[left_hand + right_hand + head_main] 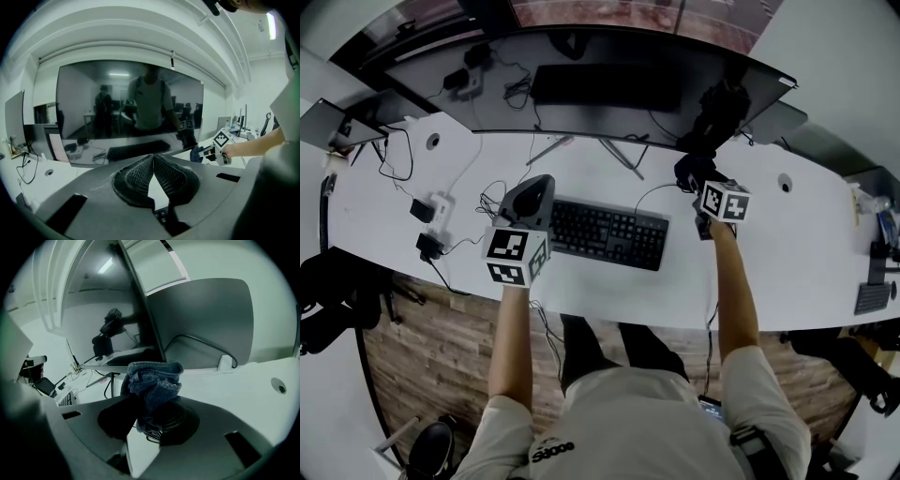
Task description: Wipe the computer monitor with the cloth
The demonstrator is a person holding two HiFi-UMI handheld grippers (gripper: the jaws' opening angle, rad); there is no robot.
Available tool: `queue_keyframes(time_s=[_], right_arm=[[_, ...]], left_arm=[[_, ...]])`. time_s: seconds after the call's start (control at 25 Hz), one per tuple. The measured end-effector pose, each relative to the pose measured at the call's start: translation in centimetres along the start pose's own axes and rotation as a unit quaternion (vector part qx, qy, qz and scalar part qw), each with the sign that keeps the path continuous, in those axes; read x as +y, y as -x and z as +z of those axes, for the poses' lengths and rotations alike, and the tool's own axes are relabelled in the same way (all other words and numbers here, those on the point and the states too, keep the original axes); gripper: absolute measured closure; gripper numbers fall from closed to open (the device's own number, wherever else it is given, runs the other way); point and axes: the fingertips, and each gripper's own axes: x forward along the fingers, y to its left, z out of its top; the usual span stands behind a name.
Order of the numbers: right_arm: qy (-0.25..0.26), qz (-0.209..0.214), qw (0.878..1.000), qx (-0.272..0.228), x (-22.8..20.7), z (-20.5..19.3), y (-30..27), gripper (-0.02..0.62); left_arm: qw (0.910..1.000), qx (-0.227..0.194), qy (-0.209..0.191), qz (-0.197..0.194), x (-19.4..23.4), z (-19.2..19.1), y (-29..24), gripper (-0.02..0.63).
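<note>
Over the white desk (787, 272), both forearms extend forward, and the left gripper (153, 159) is held above the left end of the keyboard (605, 232), jaws pressed together on nothing. At the far right, the right gripper (140, 405) pinches the bunched blue cloth (152, 380) close to the lower right edge of the computer monitor (581, 122); contact cannot be confirmed.

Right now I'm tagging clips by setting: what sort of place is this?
Probably an open office: a wide computer monitor and black keyboard on a long white desk, with another monitor beside it.
</note>
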Motion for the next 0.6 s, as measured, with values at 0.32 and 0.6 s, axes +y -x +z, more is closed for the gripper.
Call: queue_keyframes(time_s=[0.32,0.6], right_arm=[[0.026,0.026,0.999,0.005,6.0,1.2,-2.6,0.492],[0.046,0.041,0.998,0.018,11.5,1.7,-5.8,0.492]], left_arm=[[0.9998,0.004,0.012,0.014,3.0,-1.0,1.2,0.588],[0.9989,0.012,0.033,0.031,6.7,-2.5,3.3,0.588]])
